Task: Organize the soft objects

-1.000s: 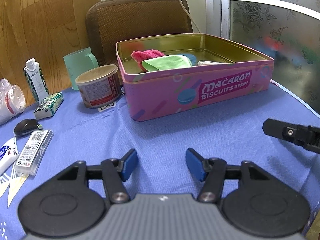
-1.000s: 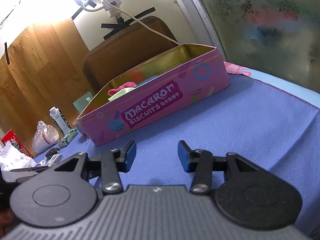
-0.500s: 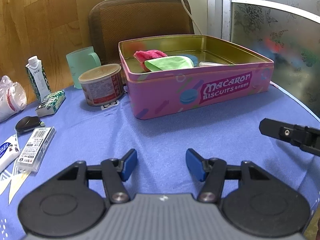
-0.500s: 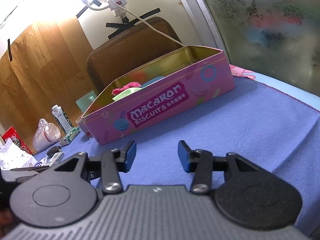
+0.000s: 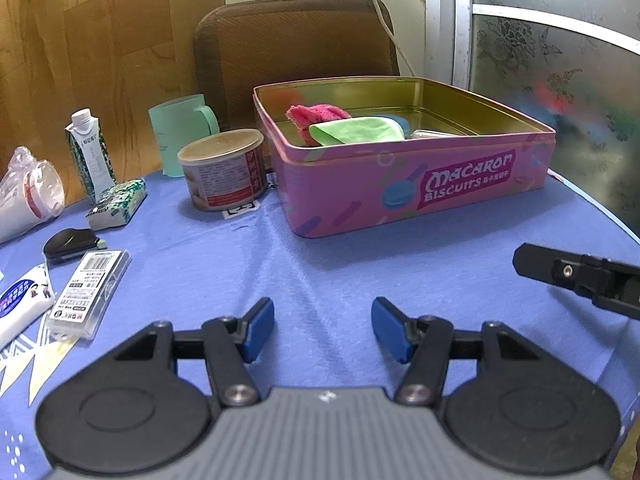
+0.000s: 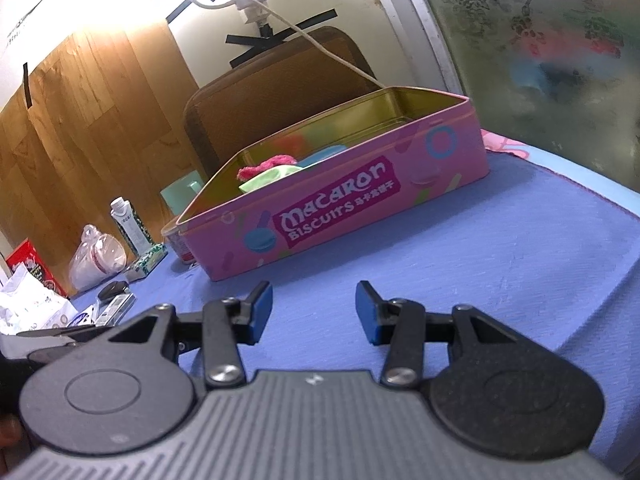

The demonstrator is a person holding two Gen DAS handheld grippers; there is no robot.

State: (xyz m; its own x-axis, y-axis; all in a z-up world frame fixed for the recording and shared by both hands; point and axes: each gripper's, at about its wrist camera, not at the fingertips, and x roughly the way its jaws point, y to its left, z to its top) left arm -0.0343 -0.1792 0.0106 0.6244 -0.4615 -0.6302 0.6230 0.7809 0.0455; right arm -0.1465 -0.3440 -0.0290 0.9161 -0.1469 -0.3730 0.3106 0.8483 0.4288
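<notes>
A pink macaron biscuit tin (image 5: 460, 184) (image 6: 340, 216) stands open on the blue tablecloth. Inside lie a pink fluffy cloth (image 5: 316, 114) (image 6: 264, 168), a green cloth (image 5: 356, 130) (image 6: 268, 178) over it, and a blue soft piece (image 5: 400, 122) (image 6: 326, 156) behind. My left gripper (image 5: 323, 330) is open over bare cloth, well in front of the tin, with nothing between its blue pads. My right gripper (image 6: 314, 312) is likewise open and holds nothing; one of its fingers (image 5: 576, 276) shows at the right edge of the left wrist view.
Left of the tin stand a round can (image 5: 224, 174), a mint cup (image 5: 180, 136) and a small carton (image 5: 90, 152). A tissue pack (image 5: 118, 202), black clip (image 5: 70, 242), clear labelled case (image 5: 90, 292) and bagged cup (image 5: 30, 196) crowd the left. A brown chair back (image 5: 296, 52) stands behind.
Both views have shifted slightly, the tin sitting a little further from the left gripper and higher in the right wrist view. Both grippers stay open and the objects have not moved.
</notes>
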